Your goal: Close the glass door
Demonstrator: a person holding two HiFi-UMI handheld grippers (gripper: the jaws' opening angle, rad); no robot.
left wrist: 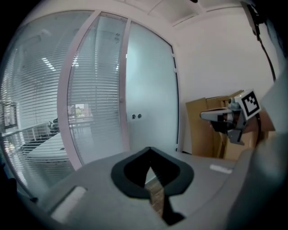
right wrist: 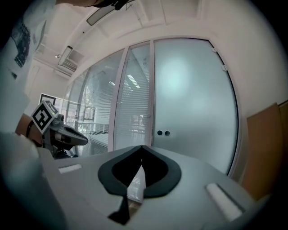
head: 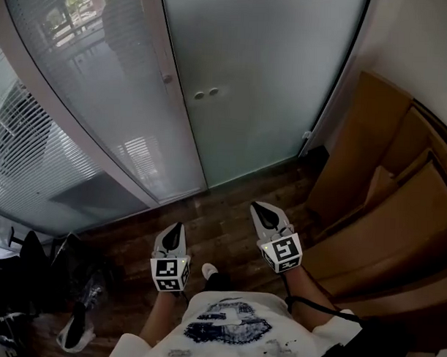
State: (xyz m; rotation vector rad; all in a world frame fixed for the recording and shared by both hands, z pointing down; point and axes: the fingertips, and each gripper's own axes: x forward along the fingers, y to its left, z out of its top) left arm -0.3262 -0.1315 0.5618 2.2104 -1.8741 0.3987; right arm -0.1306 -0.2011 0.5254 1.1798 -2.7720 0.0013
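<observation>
Frosted glass fills the view ahead of you: the glass door [head: 264, 73] stands upright at the far edge of the wooden floor [head: 222, 211], its long axis vertical. It sits between a pale frame post [head: 167, 77] on its left and the wall corner on its right. It lies straight ahead of both sets of fingers and well apart from them.

The left gripper [head: 175, 229] has its fingers pressed together with nothing between them, and so does the right gripper [head: 260, 209]. Neither touches anything.

The 2 round fittings [head: 204, 94] sit near the door's left edge, beside the post. That looks like the free edge, so any push probably belongs there. Your right gripper reaches further forward and points more squarely at the pane. Your left lines up more with the post and the blind-backed partition [head: 88, 81].

The head view shows the door's foot meeting the floor, with cardboard sheets [head: 384, 187] leaning along the floor's right edge. The gripper views add the door's full height and small clips on its right edge, likely hinges. In every view the door looks flush with the post, and I cannot tell whether any gap remains.
</observation>
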